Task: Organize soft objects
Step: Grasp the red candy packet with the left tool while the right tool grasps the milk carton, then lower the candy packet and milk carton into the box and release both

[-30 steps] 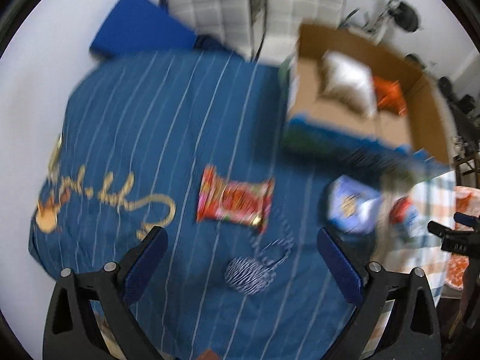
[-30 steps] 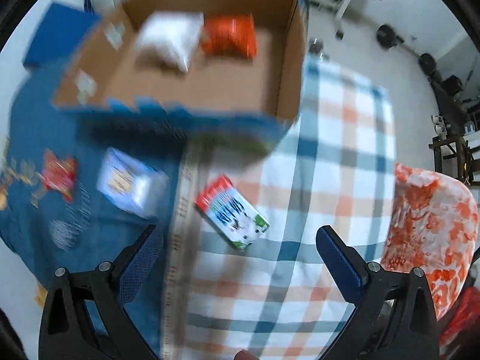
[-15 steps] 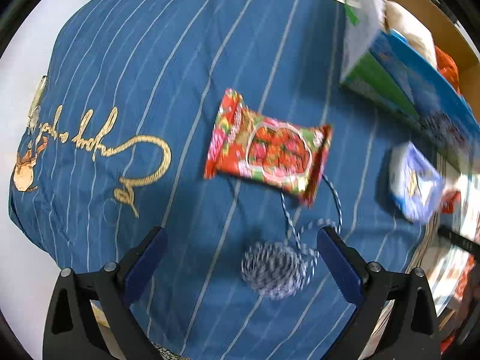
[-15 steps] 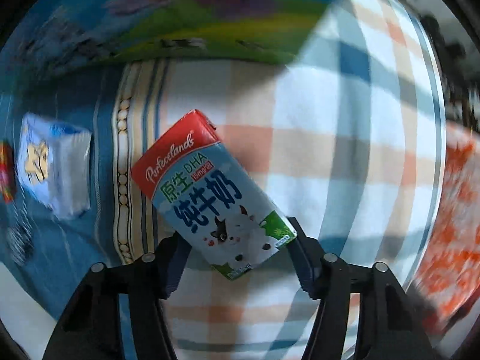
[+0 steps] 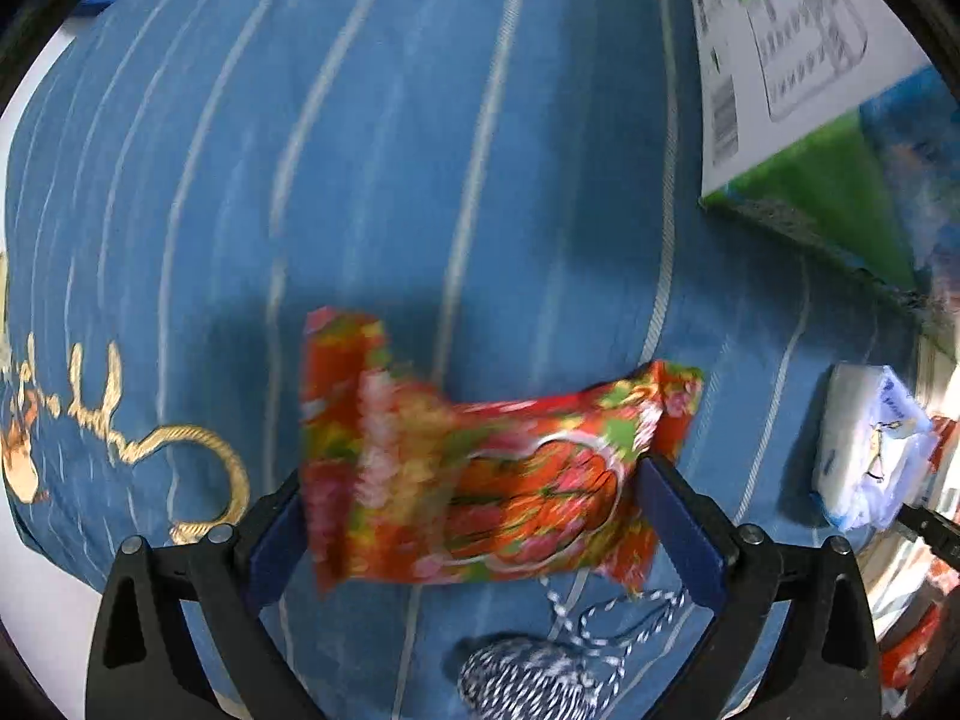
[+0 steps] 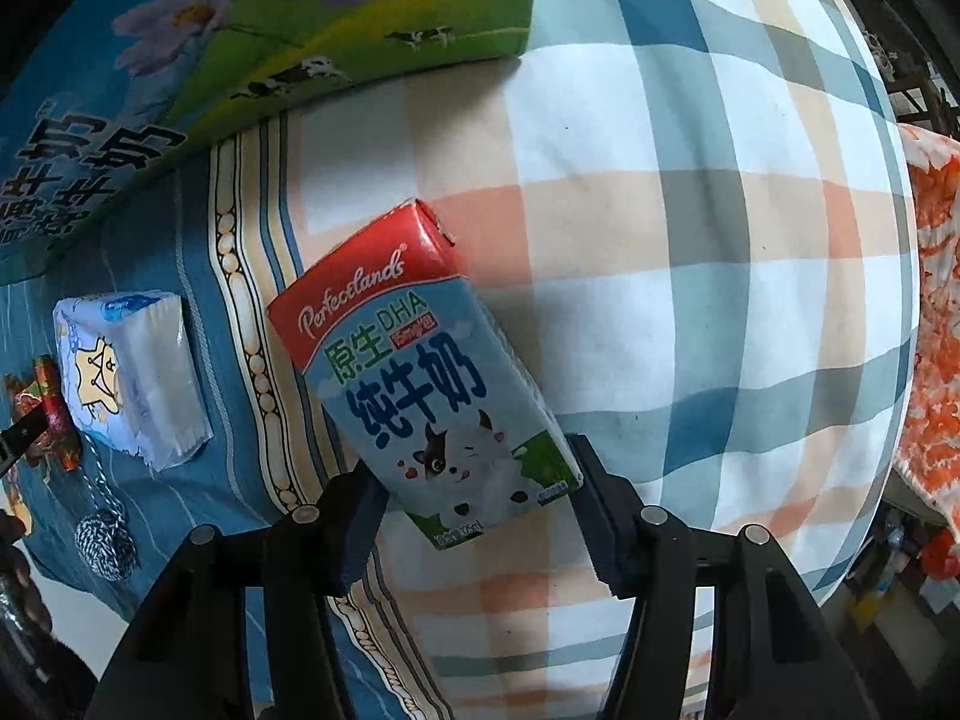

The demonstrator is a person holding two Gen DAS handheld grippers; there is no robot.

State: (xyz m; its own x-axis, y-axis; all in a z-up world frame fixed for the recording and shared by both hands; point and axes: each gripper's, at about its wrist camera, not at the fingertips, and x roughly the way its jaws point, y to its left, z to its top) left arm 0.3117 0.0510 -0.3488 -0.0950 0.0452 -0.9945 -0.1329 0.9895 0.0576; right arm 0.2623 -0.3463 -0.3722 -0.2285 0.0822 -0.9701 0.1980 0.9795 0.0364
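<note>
My left gripper [image 5: 474, 516] is shut on a red and orange snack packet [image 5: 480, 474], which crumples between the blue pads above the blue striped cloth [image 5: 360, 150]. My right gripper [image 6: 474, 516] is shut on the lower end of a milk carton [image 6: 414, 366] with a red top, over the plaid cloth [image 6: 690, 210]. A white tissue pack shows in the left wrist view [image 5: 864, 468] and in the right wrist view [image 6: 129, 378]. A ball of blue and white string lies below the packet [image 5: 528, 684] and also shows in the right wrist view [image 6: 105, 546].
A large printed cardboard box stands at the back, at upper right in the left wrist view [image 5: 798, 90] and upper left in the right wrist view [image 6: 240, 42]. An orange patterned fabric [image 6: 936, 330] lies off the right edge of the plaid cloth.
Both grippers have dropped down to the cloth and closed. The left one has taken hold of the snack packet, the right one grips the milk carton.
</note>
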